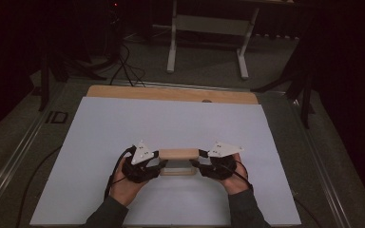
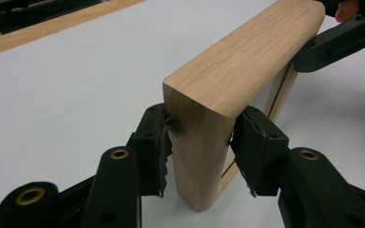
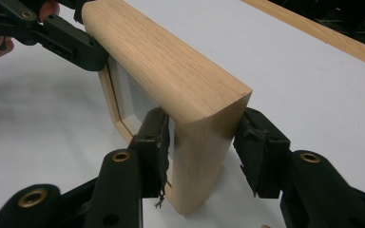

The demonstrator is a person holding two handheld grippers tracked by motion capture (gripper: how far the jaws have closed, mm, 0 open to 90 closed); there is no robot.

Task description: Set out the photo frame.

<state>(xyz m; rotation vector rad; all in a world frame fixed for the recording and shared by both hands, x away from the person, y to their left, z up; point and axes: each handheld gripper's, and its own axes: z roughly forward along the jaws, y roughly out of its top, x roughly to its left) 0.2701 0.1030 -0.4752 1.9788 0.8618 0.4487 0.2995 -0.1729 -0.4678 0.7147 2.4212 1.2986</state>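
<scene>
You've got the wooden frame point(image 1: 179, 160) standing on edge at lower centre of the high view, on the white worktop point(image 1: 100, 128), w/ one gripper at each short end. Left gripper point(image 2: 199, 147): jaws closed on the frame's near end, pads point(image 2: 160, 147) pressing both faces. Right gripper point(image 3: 202, 152): jaws straddle the opposite end; left pad touches the glazed face, but the right pad looks a hair off the wood, so I can't tell if it's truly clamped.

To do this step well, I'd say: keep both grips level & at the same height so the frame doesn't twist; squeeze on the solid wood, not the inset panel point(image 3: 130, 97); firm up the right side before any lift; move both hands together, slow, keeping the frame upright.

Writing: "ID" is readable on the grey floor mat point(image 1: 56, 117), left of the worktop in the high view. No brand or label is legible on the frame or grippers.
</scene>
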